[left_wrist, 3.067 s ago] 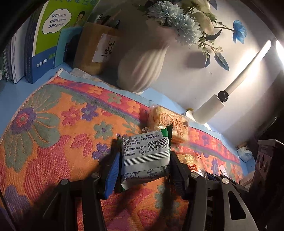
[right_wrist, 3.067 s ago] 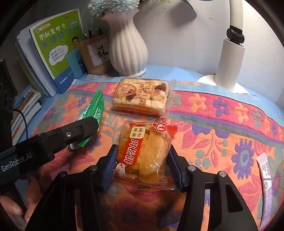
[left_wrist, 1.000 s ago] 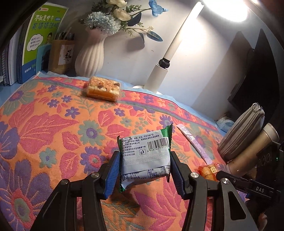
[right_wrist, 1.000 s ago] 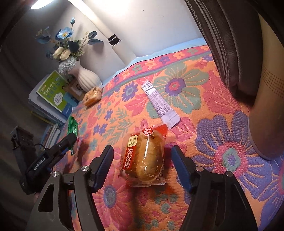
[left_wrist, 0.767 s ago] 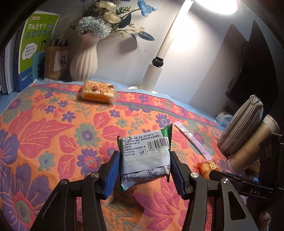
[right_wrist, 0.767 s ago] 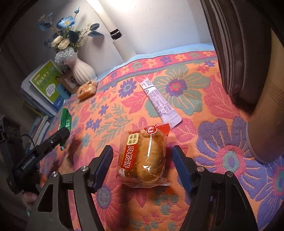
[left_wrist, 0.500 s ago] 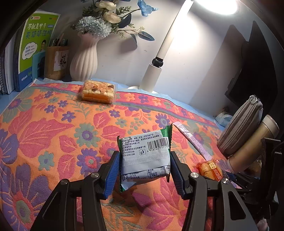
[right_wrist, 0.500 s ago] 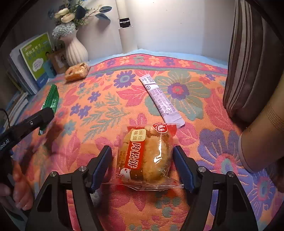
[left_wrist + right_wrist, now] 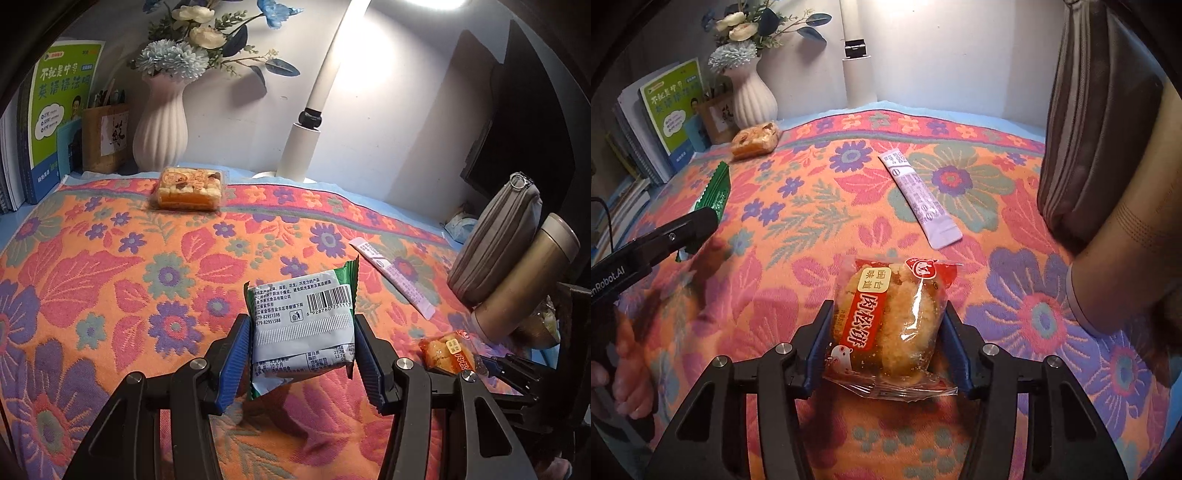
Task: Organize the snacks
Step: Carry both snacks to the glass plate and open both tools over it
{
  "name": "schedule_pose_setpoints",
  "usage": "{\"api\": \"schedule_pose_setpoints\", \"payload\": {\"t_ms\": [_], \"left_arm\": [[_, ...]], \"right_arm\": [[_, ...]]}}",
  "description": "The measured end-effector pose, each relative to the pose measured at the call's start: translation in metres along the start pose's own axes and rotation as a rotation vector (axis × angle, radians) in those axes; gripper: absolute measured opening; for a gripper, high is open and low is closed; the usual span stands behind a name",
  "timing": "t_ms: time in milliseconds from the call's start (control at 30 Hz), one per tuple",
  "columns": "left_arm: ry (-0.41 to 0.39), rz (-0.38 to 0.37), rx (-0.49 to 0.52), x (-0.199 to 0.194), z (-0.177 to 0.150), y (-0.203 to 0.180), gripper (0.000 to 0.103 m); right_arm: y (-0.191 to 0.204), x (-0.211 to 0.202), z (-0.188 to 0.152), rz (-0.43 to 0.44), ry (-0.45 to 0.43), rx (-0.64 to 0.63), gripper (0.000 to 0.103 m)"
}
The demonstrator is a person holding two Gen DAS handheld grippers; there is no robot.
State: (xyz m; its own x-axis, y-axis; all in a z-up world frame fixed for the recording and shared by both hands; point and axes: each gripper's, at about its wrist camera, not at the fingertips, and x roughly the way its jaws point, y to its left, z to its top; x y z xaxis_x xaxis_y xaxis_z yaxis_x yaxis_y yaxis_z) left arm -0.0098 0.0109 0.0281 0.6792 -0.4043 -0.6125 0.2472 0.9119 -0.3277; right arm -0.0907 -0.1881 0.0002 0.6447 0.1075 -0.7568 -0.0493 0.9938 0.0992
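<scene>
A: Nearest us, the right gripper [image 9: 884, 338] has the clear-wrapped golden meat-floss bun with a red label [image 9: 886, 321] between its blue pads. A second ago the jaws stood well clear of the bun as it lay on the cloth; now they are closing and the pads look to touch the wrapper on both sides. We read that as a re-grip, so the bun has not found its final place.

B: The left gripper [image 9: 301, 350] is unchanged: partly closed, clamped on the green-and-white foil snack packet [image 9: 301, 325], held above the orange floral woven cloth [image 9: 110, 258].

A: Further out, we note the long lilac sachet [image 9: 921, 199], then the clear tray of yellow puffed cakes [image 9: 190, 188] by the white ribbed vase [image 9: 160, 125].

B: Only the left view shows the grey zip pouch's ring and the bronze flask [image 9: 524, 280] whole. Only the right view shows a hand [image 9: 628, 354] on the left tool.
</scene>
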Motion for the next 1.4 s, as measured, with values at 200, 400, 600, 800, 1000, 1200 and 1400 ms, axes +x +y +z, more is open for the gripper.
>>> {"api": "schedule_pose_setpoints", "payload": {"t_ms": [200, 400, 600, 800, 1000, 1200, 1400], "left_arm": [[0.037, -0.056, 0.039, -0.006, -0.014, -0.036, 0.053], [0.064, -0.119, 0.141, -0.011, -0.025, -0.093, 0.053], [0.077, -0.197, 0.249, -0.023, -0.031, -0.154, 0.053], [0.090, -0.294, 0.347, -0.038, -0.036, -0.218, 0.053], [0.101, -0.401, 0.423, -0.044, -0.031, -0.296, 0.053], [0.115, -0.407, 0.486, -0.023, -0.017, -0.372, 0.053], [0.117, -0.399, 0.550, 0.011, -0.008, -0.420, 0.053]], "right_arm": [[-0.025, -0.032, -0.033, 0.021, 0.001, 0.041, 0.053], [-0.057, -0.065, -0.053, 0.018, -0.013, 0.099, 0.053], [-0.100, -0.103, -0.066, 0.040, -0.030, 0.195, 0.053], [-0.146, -0.155, -0.074, -0.008, -0.123, 0.266, 0.053], [-0.200, -0.204, -0.062, -0.064, -0.256, 0.313, 0.053], [-0.263, -0.209, -0.021, -0.082, -0.301, 0.350, 0.053], [-0.314, -0.187, 0.031, -0.012, -0.274, 0.335, 0.053]]}}
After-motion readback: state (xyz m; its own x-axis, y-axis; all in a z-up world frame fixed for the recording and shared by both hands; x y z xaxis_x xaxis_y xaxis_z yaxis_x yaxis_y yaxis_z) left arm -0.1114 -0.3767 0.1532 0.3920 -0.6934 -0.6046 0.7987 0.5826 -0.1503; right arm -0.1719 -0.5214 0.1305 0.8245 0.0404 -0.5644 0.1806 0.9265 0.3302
